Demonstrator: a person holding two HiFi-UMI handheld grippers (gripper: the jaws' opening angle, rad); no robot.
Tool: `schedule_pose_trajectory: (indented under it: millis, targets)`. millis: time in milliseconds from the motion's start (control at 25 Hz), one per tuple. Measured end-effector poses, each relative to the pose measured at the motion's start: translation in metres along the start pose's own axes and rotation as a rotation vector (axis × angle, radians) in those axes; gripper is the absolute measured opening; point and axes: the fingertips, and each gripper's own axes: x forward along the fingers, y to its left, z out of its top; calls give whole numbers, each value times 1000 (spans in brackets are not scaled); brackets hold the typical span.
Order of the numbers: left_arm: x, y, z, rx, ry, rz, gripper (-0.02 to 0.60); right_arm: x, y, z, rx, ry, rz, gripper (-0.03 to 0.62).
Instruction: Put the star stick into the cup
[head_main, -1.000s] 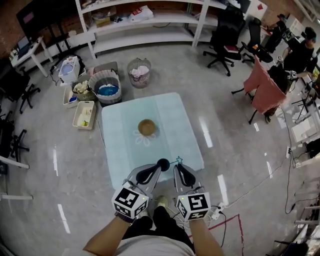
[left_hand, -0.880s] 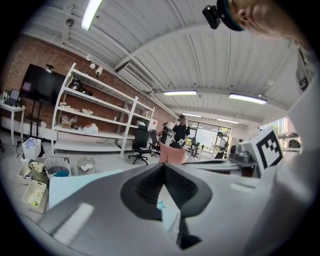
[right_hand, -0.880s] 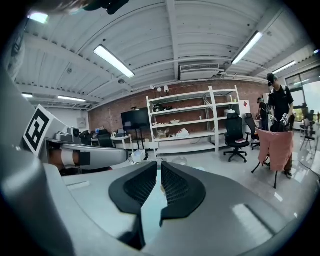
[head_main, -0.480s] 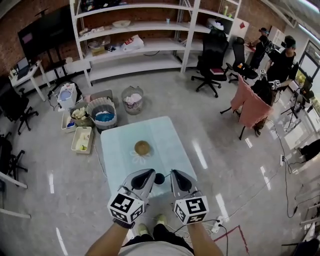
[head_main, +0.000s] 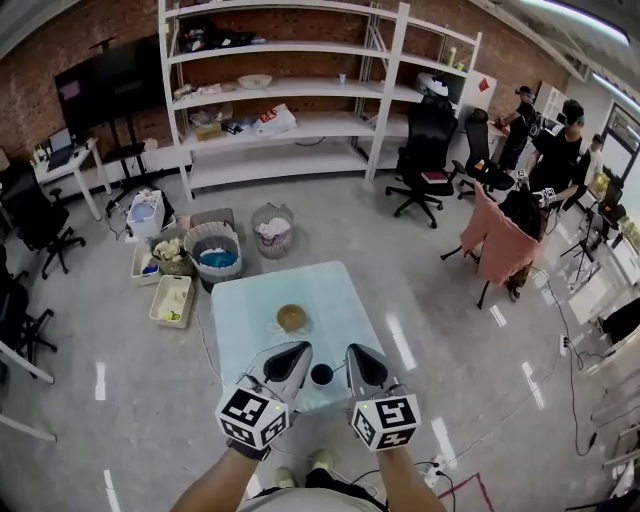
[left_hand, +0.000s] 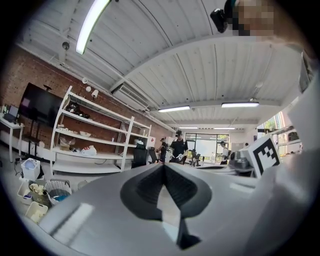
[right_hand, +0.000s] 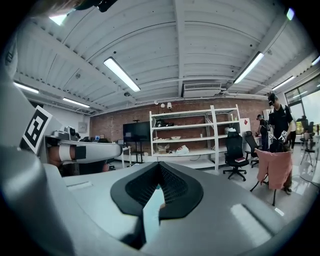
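— How do the two grippers stand?

— The left gripper (left_hand: 163, 166) has its dark pads pressed together at the tips, with nothing between them. The right gripper (right_hand: 160, 166) is the same, tips meeting and pinching nothing. Both are held side by side, a little apart, over the near edge of the table (head_main: 240, 310). Both point out across the room, so their own views show shelves and ceiling rather than the tabletop.

— And the star stick?

— From the head view, what looks to be the star stick (head_main: 338, 370) lies on the table near its front edge. It is only a thin pale line, too small to show the star. It sits just beside a dark round thing (head_main: 321, 375), and both lie in the gap between the two grippers. Whether the stick touches either gripper cannot be told at that size.

— Where is the cup?

— The brown cup (head_main: 291, 318) stands upright near the middle of the table, farther from the person than the stick and well apart from it. Its inside cannot be made out.

— What else is around?

— A white shelf unit (head_main: 300, 90) runs along the brick wall. Baskets (head_main: 213, 255) sit on the floor beyond the table's left corner. A black office chair (head_main: 428, 150) stands to the right. A pink cloth (head_main: 500, 235) hangs over another chair (people stand behind it).
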Motion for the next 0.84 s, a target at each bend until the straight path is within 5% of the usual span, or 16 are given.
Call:
schedule_pose_trajectory:
  millis: [840]
  targets:
    - [-14, 2, 7, 15, -25, 15, 6, -5, 16, 10, -27, -23, 20, 11]
